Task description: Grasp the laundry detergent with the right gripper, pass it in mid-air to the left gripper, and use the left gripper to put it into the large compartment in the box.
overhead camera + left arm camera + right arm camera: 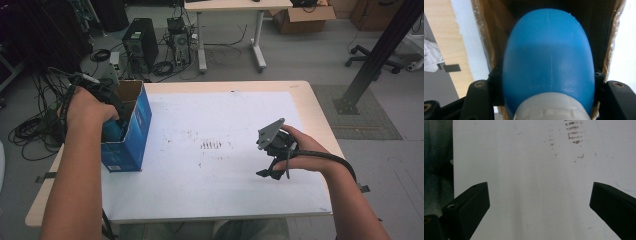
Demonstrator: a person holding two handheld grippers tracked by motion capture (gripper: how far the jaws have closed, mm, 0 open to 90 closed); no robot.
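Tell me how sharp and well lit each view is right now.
High view: evenly lit and sharp. Left gripper view: blue bulb close to the lens, slightly soft, box interior dark behind it. Right gripper view: white mat bright, open jaws dark and a little soft.

- High view: we look forward and down on the table (300,100) from its near side, far off.
- Left gripper view: we sit close inside the blue box (134,131), facing a blue bottle (549,60).
- Right gripper view: we face the white sheet (529,182) close up; its brown smudges (573,132) also appear from above (211,145).
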